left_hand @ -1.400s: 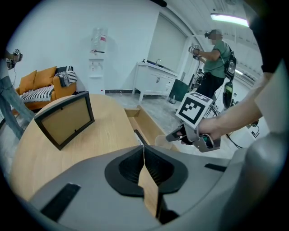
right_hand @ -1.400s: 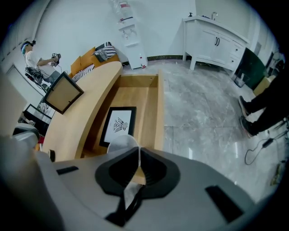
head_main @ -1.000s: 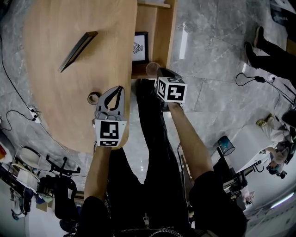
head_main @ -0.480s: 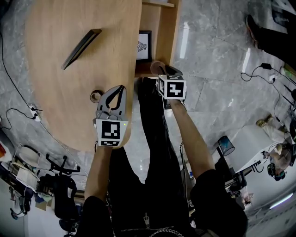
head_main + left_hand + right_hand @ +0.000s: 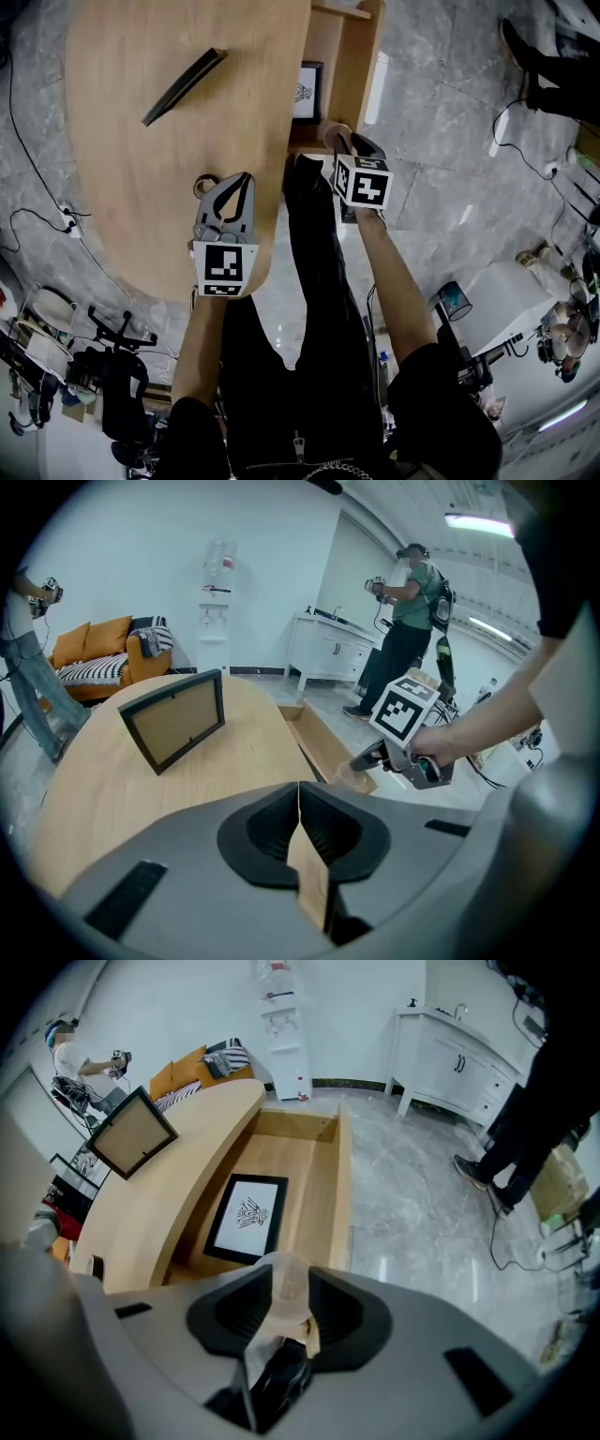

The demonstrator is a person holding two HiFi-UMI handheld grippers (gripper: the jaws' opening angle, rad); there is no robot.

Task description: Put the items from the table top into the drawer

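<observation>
Translucent plastic, the cup (image 5: 286,1269) sits between the right gripper's (image 5: 279,1299) jaws, which have just been opening, over the drawer's (image 5: 339,1185) near end, at six o'clock from the framed print (image 5: 248,1218). Released crooked, it could tip, roll or land on that print. That gripper points steeply down. The left gripper (image 5: 298,794), jaws together and empty, slants over the desk (image 5: 112,789).

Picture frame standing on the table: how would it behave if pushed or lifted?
The picture frame stands upright on its narrow edge, so a push probably tips it. It looks rigid and thin, likely light.
</observation>
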